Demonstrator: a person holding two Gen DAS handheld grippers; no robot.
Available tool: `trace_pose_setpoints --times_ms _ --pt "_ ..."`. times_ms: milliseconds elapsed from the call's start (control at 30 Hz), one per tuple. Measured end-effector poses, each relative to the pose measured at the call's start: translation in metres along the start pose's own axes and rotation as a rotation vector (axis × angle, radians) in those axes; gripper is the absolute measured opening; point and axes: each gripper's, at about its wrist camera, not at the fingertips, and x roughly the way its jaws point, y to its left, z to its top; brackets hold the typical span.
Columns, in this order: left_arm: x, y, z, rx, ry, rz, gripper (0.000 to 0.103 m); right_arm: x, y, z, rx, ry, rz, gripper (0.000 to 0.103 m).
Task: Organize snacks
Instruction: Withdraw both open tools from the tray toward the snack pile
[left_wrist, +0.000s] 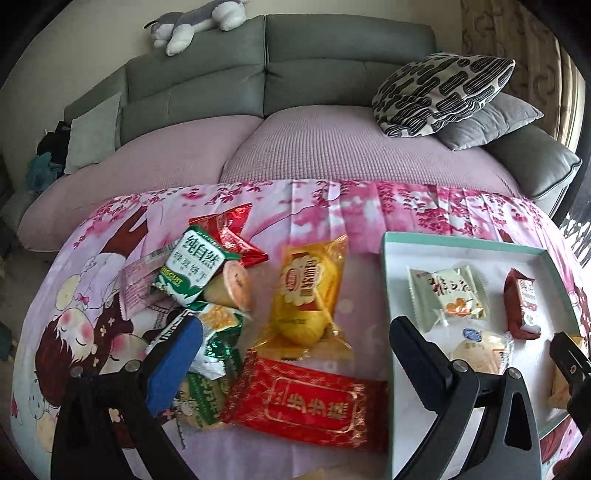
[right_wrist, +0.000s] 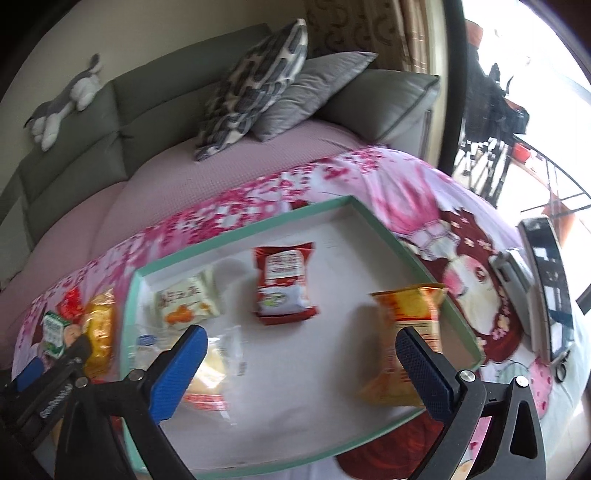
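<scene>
A teal-rimmed white tray (left_wrist: 461, 242) (right_wrist: 240, 230) lies on the pink cloth. In it are a white packet (right_wrist: 188, 302), a dark red packet (right_wrist: 284, 284), a clear-wrapped bun (right_wrist: 214, 365) and an orange packet (right_wrist: 410, 332). My right gripper (right_wrist: 303, 369) hangs open over the tray, with the orange packet lying flat beside its right finger. Left of the tray is a loose pile: a green-white packet (left_wrist: 192, 269), a yellow packet (left_wrist: 306, 295) and a large red packet (left_wrist: 306, 402). My left gripper (left_wrist: 295, 350) stands open above this pile, gripping nothing.
A grey sofa (left_wrist: 295, 66) with a mauve cover, two cushions (left_wrist: 443, 92) and a plush toy (left_wrist: 195, 22) stands behind the table. Two flat devices (right_wrist: 546, 288) lie on the cloth right of the tray. One finger (left_wrist: 569, 360) of my right gripper shows at the edge.
</scene>
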Motion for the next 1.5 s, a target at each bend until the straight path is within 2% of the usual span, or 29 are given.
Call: trace_pose_setpoints --times_ms 233,333,500,600,1033,1500 --pt "0.000 0.015 -0.001 0.004 0.053 0.036 0.101 0.004 0.030 -0.009 -0.052 0.046 0.051 0.103" --pt "0.002 0.026 -0.004 0.004 0.090 0.066 0.101 0.006 0.039 -0.012 -0.078 0.069 0.054 0.103" --pt "0.000 0.043 -0.006 -0.007 0.111 0.076 0.101 0.010 0.051 -0.018 -0.115 0.107 0.045 0.103" --pt "-0.002 0.053 -0.008 -0.012 0.117 0.079 0.101 0.007 0.058 -0.020 -0.144 0.107 0.033 0.103" --pt "0.003 0.102 -0.019 -0.087 0.164 0.096 0.101 0.001 0.110 -0.037 -0.250 0.117 0.091 0.103" --pt "0.006 0.150 -0.026 -0.193 0.190 0.089 0.101 -0.001 0.149 -0.054 -0.306 0.125 0.139 0.103"
